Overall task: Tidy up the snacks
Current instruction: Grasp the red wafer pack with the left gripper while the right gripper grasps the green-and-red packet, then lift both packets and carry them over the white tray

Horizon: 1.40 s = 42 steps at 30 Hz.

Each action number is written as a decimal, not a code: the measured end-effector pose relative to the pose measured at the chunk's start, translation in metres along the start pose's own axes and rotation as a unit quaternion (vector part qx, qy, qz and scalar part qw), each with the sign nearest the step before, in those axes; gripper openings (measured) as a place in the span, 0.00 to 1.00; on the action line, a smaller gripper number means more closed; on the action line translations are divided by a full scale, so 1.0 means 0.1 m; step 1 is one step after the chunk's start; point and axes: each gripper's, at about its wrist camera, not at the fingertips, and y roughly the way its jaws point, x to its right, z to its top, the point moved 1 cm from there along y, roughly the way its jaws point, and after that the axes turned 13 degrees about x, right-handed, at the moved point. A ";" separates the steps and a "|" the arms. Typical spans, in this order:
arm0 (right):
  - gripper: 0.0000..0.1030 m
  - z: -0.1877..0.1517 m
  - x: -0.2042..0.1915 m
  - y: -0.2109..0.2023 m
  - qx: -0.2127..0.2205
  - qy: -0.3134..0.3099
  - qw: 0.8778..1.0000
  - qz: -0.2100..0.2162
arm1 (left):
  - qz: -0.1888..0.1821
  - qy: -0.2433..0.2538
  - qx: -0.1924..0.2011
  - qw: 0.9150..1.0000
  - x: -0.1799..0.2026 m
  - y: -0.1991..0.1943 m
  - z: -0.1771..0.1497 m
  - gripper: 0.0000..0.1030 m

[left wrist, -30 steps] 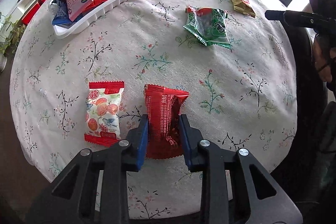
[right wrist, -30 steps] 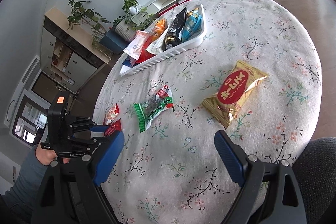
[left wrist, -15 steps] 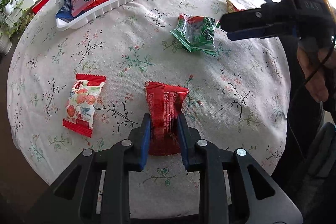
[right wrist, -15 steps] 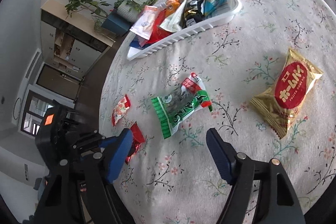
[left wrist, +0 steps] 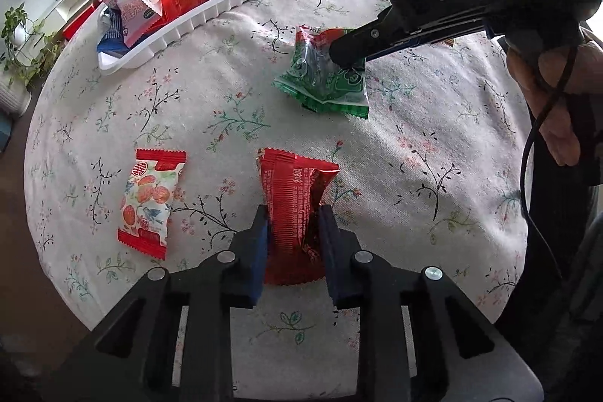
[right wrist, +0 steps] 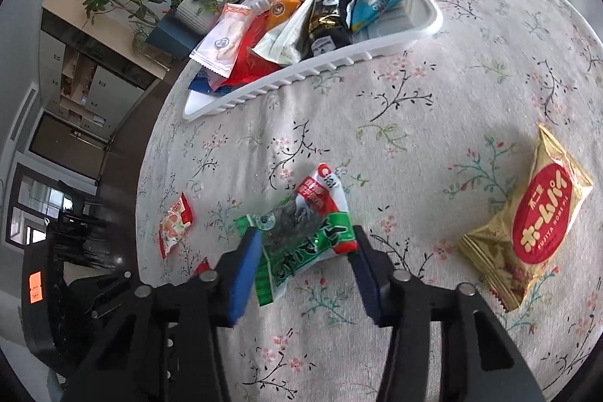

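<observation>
My left gripper [left wrist: 294, 228] is shut on a red snack packet [left wrist: 294, 191], held by its near end over the front of the flowered tablecloth. In the right wrist view, my right gripper [right wrist: 305, 236] straddles a green seaweed packet [right wrist: 301, 243]. Its jaws are closing, and both blue pads touch the packet's edges. The left wrist view shows that gripper [left wrist: 348, 53] reaching in from the right onto the green packet [left wrist: 324, 78]. A white tray [left wrist: 226, 10] holding several snacks sits at the far side.
A white-and-red fruit-print packet [left wrist: 149, 198] lies left of the red one. A gold packet with a red oval [right wrist: 527, 232] lies to the right of the green one. A person's hand [left wrist: 557, 89] holds the right gripper. The round table's edge curves close in front.
The right gripper swung left from near the gold packet down onto the green packet, and its jaws narrowed around it. The left gripper kept its grip on the red packet and shifted slightly.
</observation>
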 end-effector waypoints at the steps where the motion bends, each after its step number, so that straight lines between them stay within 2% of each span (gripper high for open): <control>1: 0.29 0.00 0.02 0.01 0.000 0.003 1.000 0.006 | -0.001 -0.004 0.002 1.000 0.00 -0.01 0.00 0.20; 4: 0.23 -0.02 0.05 0.00 0.002 0.006 1.000 0.012 | -0.005 -0.014 0.010 1.000 -0.01 -0.03 -0.02 0.16; 11: 0.16 -0.03 0.06 -0.07 0.011 0.010 0.999 0.041 | -0.016 -0.048 0.035 0.998 -0.10 -0.16 -0.05 0.16; 13: 0.10 -0.02 0.06 -0.12 0.017 0.011 0.999 0.048 | -0.019 -0.059 0.046 0.997 -0.15 -0.18 -0.04 0.16; 20: 0.09 0.01 0.08 -0.27 0.034 0.020 0.997 0.059 | -0.032 -0.090 0.074 0.993 -0.24 -0.26 -0.01 0.16; 27: 0.09 0.11 0.05 -0.50 0.061 0.022 0.995 0.071 | -0.049 -0.137 0.121 0.982 -0.40 -0.45 0.08 0.16; 34: 0.09 0.36 0.16 -0.74 0.095 0.029 0.993 0.070 | -0.060 -0.156 0.170 0.971 -0.53 -0.62 0.40 0.16; 42: 0.09 0.89 0.26 -0.98 0.137 0.021 0.988 0.062 | -0.054 -0.153 0.209 0.964 -0.76 -0.70 1.12 0.16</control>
